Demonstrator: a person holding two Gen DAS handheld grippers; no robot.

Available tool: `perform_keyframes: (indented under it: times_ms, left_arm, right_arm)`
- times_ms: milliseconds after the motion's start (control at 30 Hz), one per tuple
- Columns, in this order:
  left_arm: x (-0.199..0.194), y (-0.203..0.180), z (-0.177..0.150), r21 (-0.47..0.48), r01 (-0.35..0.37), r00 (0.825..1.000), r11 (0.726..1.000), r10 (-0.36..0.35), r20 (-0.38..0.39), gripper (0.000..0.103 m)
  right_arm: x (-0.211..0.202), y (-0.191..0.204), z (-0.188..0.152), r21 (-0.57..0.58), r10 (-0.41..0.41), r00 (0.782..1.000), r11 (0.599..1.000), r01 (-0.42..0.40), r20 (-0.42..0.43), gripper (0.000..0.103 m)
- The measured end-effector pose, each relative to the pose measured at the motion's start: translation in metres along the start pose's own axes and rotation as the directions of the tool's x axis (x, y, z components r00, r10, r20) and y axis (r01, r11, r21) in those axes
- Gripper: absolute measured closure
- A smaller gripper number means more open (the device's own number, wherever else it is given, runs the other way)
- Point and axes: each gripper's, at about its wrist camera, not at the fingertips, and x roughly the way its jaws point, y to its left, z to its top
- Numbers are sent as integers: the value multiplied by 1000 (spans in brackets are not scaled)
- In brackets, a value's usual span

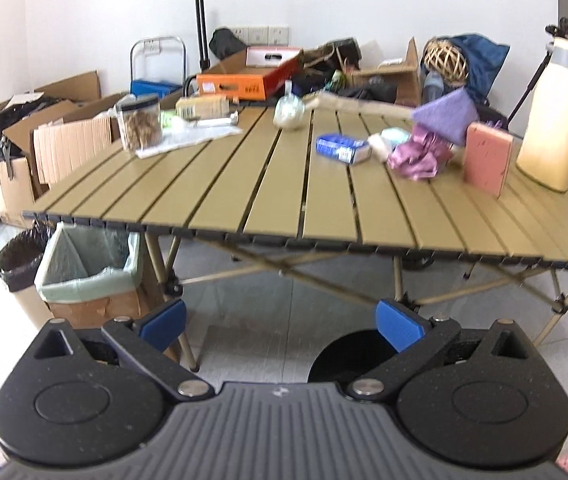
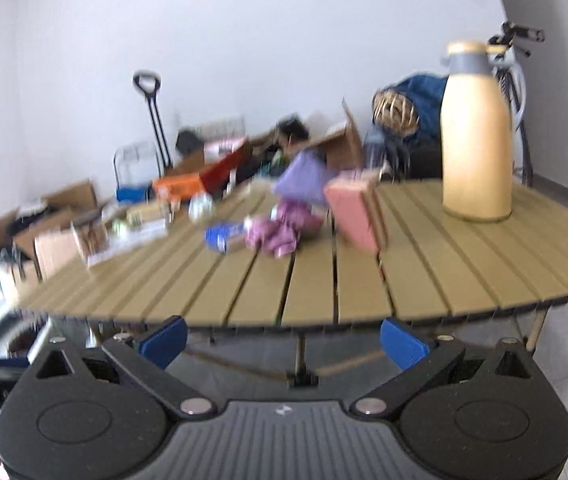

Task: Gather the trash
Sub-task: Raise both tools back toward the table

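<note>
- Both your grippers hang off the near edge of the slatted folding table [image 1: 220,184], left gripper [image 1: 280,326] and right gripper [image 2: 282,340] each spread wide with nothing between the blue pads.
- Likeliest trash is the crumpled purple wrapper [image 1: 420,158] mid-table, just beside the small blue carton [image 1: 342,148]. I'd guess it's featherlight, soft and crinkly, so pinch a raised fold from above; it'll squash, not slip.
- The carton looks light but stiffer; grab it across the short sides.
- The lined cardboard bin [image 1: 88,268] sits on the floor under the table's left corner.
- Watch out: the pink sponge block [image 1: 486,158] stands on edge right next to the wrapper, and the tall cream thermos jug [image 1: 554,120] is close behind. The glass jar [image 1: 140,122] stands further left.
</note>
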Motion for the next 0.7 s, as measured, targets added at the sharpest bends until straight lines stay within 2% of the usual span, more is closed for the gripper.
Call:
perform_keyframes:
  times_ms: [167, 367, 567, 700]
  left_arm:
    - [-7, -6, 20, -30, 30, 999, 999, -29, 42, 0]
    - [-2, -16, 42, -44, 59, 996, 997, -56, 76, 0]
    - [20, -21, 62, -80, 77, 994, 994, -70, 83, 0]
    - [38, -21, 75, -102, 65, 994, 993, -56, 93, 0]
  right_arm:
    - [-4, -5, 19, 0, 3, 999, 1000, -3, 48, 0]
    - [5, -10, 36, -26, -36, 994, 999, 39, 106, 0]
    - [32, -17, 44, -9, -54, 989, 998, 56, 141, 0]
    - [56, -21, 48, -17, -78, 984, 997, 82, 162, 0]
